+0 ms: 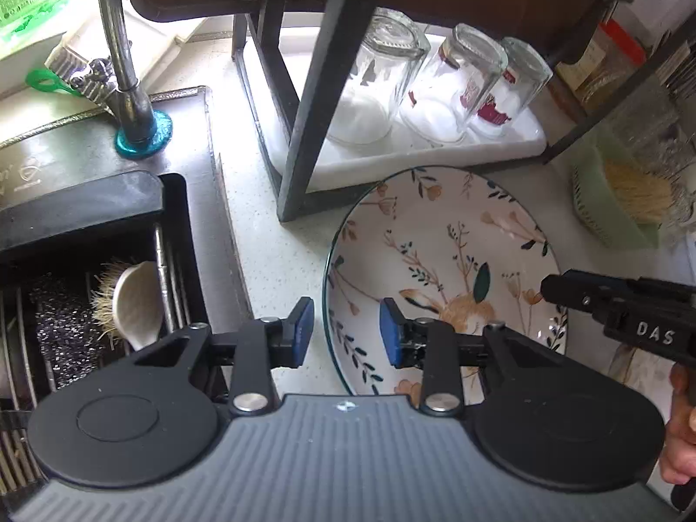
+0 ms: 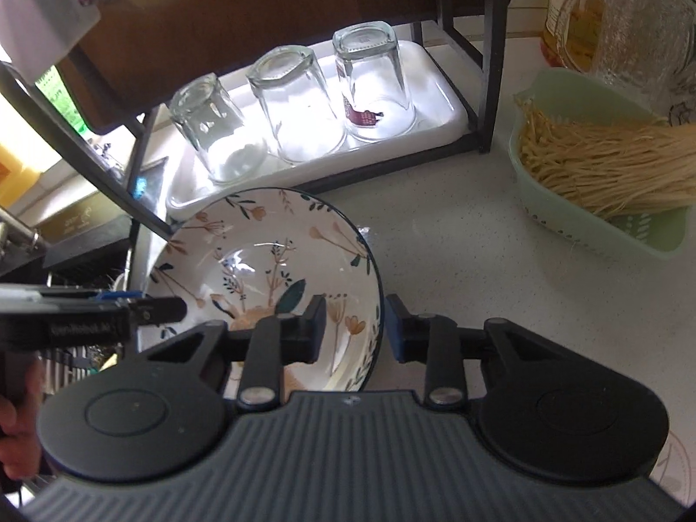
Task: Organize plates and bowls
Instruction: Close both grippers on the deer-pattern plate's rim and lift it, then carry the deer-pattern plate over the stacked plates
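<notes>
A floral bowl point(image 1: 443, 274) sits on the pale counter point(image 1: 278, 235) just before a black rack point(image 1: 304, 130). Both grippers straddle its near rim from opposite sides — left gripper point(image 1: 346, 332) and right gripper point(image 2: 356, 328), jaws apart, rim between them, neither visibly pinching — equally near.

Cream floral plate between blue-padded black grippers

The plate point(image 1: 439, 261) carries orange flowers and teal leaves under a dark, perhaps teal, rim; beyond it, a white tray point(image 2: 439, 100); right, a pale green basket point(image 2: 609, 235).
</notes>
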